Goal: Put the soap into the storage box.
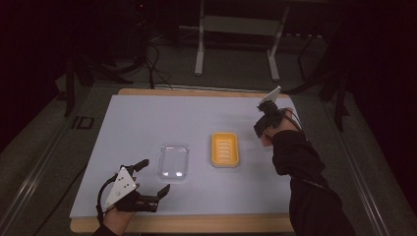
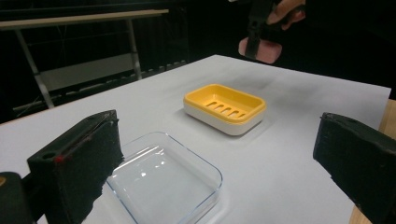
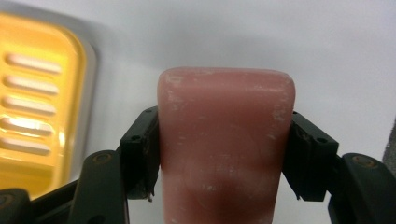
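Overhead, your white table (image 1: pixel 147 118) sits in a dark room; your right gripper (image 3: pixel 224 154) clamps a scuffed pink soap bar (image 3: pixel 226 140), while your left gripper (image 1: pixel 152 178) gapes empty.

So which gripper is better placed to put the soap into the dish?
The right gripper: it already clamps the soap beside the dish. The left gripper is open, near the clear lid.
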Motion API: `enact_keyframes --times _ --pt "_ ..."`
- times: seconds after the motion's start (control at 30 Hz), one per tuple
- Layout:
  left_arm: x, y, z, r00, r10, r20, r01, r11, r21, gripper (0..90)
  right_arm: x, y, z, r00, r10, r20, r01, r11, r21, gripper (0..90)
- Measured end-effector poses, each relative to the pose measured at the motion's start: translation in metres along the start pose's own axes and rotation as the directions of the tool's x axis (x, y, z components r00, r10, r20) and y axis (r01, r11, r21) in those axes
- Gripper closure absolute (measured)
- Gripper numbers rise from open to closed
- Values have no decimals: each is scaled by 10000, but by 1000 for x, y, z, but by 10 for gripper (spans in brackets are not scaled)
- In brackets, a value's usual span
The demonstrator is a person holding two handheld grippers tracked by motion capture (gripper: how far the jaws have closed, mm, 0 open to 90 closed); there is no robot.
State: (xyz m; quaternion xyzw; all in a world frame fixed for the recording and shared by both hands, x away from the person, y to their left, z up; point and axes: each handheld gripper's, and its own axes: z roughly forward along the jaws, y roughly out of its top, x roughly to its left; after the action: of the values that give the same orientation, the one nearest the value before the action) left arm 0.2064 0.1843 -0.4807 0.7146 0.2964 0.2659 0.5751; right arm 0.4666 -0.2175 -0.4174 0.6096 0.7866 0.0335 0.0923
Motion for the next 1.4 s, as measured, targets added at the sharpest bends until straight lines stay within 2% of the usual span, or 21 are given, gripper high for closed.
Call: enact_keyframes --times 0.17,0.3,0.37,0.5,0.6,0.67,0.87,1.03,1.23,1.4 --pt "0 0 1 10000 35 9 -35 10000 36 14 10 8 -16 9998 166 -67 -167 9998 -77 373" --pt "0 0 1 10000 36 19 -37 10000 37 14 20 13 -26 9999 101 -74 -102 9999 -137 373" --pt "0 0 1 10000 31 35 -31 10000 19 14 30 18 -31 9998 92 -153 -94 9999 -124 373" --pt "-1 0 0 10000 21 30 -20 10000 -35 14 43 22 -34 9995 18 -324 -22 9999 -130 373" --pt "0 0 0 10000 30 30 -30 10000 -33 14 53 24 -35 9995 79 -313 -85 9998 -204 373" --pt "-1 1 0 10000 4 41 -3 10000 -42 14 60 25 -36 9996 -37 -287 32 9998 -171 373" --pt "-1 1 0 10000 65 70 -65 10000 -2 14 82 29 -40 9984 -141 -550 121 9993 -352 373" --pt "-1 1 -1 9999 82 77 -82 10000 -29 14 97 29 -39 9978 -297 -590 273 9988 -416 373" --pt "-2 1 -1 9999 97 90 -96 9999 -60 14 113 27 -26 9959 -470 -778 448 9986 -287 373" --pt "-2 1 -1 9999 111 103 -111 9999 -51 14 119 26 -20 9948 -223 -989 170 9984 -539 373"
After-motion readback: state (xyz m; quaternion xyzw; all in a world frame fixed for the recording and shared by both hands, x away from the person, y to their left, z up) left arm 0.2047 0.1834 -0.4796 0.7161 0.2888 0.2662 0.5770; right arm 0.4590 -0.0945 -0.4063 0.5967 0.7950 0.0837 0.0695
